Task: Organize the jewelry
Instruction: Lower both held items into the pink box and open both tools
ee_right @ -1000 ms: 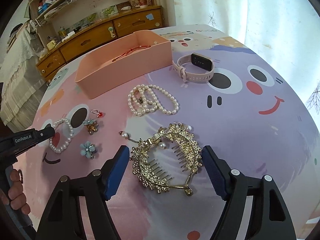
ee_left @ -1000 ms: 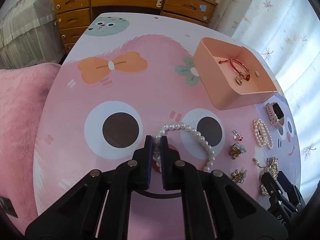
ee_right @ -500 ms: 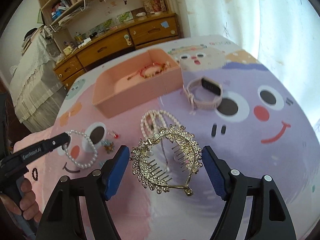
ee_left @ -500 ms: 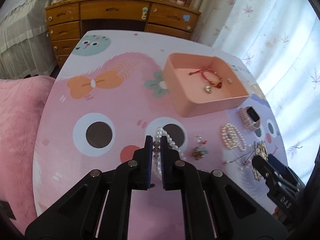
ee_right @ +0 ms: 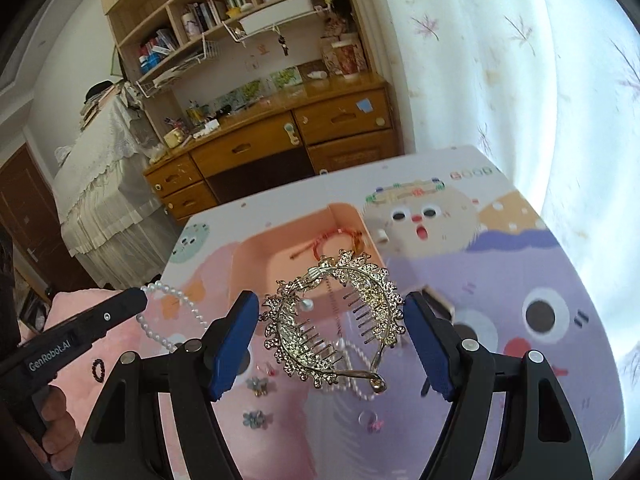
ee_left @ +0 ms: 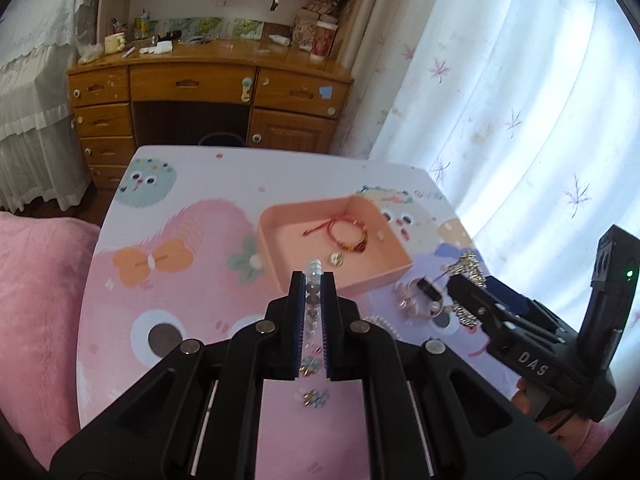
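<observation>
A peach-pink tray (ee_left: 384, 278) holds a red cord bracelet (ee_left: 347, 235). The counter (ee_right: 500, 276) wears pink and lilac cartoon faces. The hair comb (ee_right: 332, 320) glitters gold; the pearl bracelet (ee_right: 168, 312) is white.

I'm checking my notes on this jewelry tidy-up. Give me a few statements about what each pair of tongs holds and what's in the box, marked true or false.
1. The left tongs are shut on a pearl bracelet. True.
2. The right tongs hold a watch. False: they grip a gold hair comb.
3. The pink box is empty. False: a red cord bracelet lies in it.
4. Both pieces are lifted clear of the table. True.
5. The pearl bracelet is already in the box. False: it hangs from the left tongs.
</observation>
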`<state>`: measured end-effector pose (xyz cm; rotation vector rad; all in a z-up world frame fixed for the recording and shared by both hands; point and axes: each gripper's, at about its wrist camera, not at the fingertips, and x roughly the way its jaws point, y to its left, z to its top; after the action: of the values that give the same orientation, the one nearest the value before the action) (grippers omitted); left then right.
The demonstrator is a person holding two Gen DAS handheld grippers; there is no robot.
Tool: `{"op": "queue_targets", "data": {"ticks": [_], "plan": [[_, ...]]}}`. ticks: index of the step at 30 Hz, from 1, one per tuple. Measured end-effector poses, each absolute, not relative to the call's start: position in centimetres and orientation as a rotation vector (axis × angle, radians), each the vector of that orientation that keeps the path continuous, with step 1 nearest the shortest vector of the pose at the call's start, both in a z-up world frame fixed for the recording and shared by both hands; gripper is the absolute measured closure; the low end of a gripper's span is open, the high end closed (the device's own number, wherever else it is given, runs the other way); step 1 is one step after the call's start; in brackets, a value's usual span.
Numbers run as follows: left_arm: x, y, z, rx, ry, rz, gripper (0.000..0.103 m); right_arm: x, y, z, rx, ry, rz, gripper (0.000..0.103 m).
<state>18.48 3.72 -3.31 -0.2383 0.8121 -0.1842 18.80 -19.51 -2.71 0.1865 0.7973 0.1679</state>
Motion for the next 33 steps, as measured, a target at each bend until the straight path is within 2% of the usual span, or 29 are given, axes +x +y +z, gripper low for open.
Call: {"op": "queue_targets", "data": {"ticks": [10,25,26,27,29,31,33], "plan": [[21.8,1.9,0.0,-0.267,0.716,-0.143,0.098,22.8,-18.3,-0.7,0.147,0.758,0.256,0.028],[27.3,1.7,-3.1,-0.37,0.713,-0.062,0.097,29.0,-16.9,-4.9,0.099,0.737,0.354,0.026],[27.7,1.7,-3.5,-0.377,0.731,-0.061,0.093,29.5,-17.0,-5.4,0.095,0.746,0.354,0.018],[28.2,1.7,-3.9,-0.382,0.76,-0.051,0.089,29.8,-16.9,-5.8,0.088,0.754,0.353,0.015],[28.5,2.0,-4.6,-0.388,0.784,-0.04,0.062,30.1,-17.0,-6.2,0.079,0.761,0.357,0.015],[28.3,2.4,-4.9,-0.397,0.783,-0.024,0.047,30.2,-17.1,-6.5,0.072,0.767,0.357,0.015],[28.1,2.9,-5.1,-0.401,0.786,-0.011,0.044,30.2,-17.4,-6.6,0.065,0.773,0.348,0.015]]}}
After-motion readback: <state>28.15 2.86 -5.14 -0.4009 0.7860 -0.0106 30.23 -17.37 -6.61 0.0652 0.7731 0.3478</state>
